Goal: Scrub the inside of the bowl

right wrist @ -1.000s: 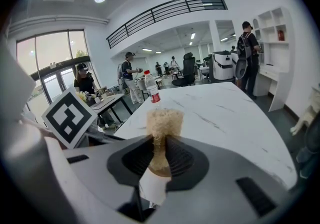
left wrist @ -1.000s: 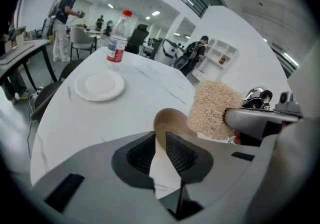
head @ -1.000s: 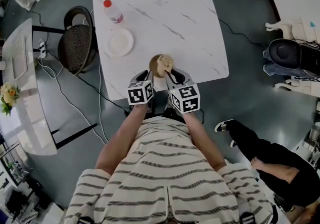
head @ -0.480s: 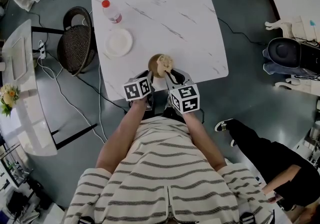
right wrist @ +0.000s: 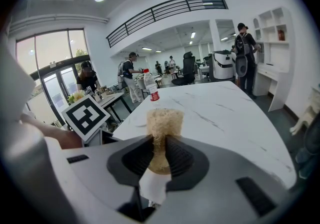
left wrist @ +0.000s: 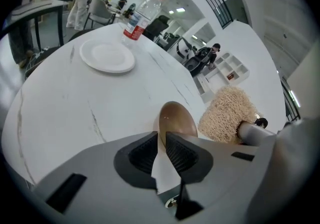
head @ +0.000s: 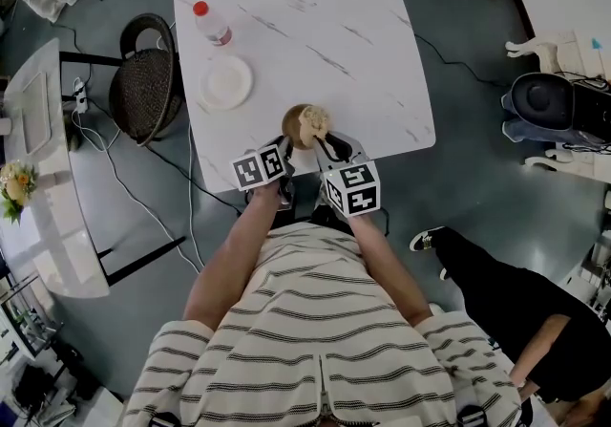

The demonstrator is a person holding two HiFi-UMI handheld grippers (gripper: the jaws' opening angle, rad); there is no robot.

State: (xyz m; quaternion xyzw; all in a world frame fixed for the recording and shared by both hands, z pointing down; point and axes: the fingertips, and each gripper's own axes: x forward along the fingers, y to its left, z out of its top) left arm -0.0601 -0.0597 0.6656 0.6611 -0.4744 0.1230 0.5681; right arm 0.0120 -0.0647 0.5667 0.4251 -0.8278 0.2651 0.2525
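Small round brown bowl point(head: 297, 124) point(left wrist: 176, 118): sitting at the near edge of the white marble-patterned square table point(head: 315, 24), directly ahead of both grippers. Left gripper point(head: 284, 143) point(left wrist: 161, 138): gripping the bowl's near rim, its jaws nearly closed with the thin wall pinched between them. Right gripper point(head: 327, 143) point(right wrist: 159, 143): clamping a tan, fibrous loofah-like scrubber point(head: 316, 118) point(left wrist: 227, 113) point(right wrist: 164, 120) by its lower part, the bushy head sticking out beyond the jaws. In the head view the scrubber is overlapping the right side of the bowl's opening; whether it is touching the inner surface cannot be told. Flat white round plate point(head: 227, 81) point(left wrist: 107, 55): lying farther out on the table's left side, well apart from the bowl. Clear plastic bottle with a red cap point(head: 214, 22) point(left wrist: 141, 13): standing just beyond the plate, near the far left corner.
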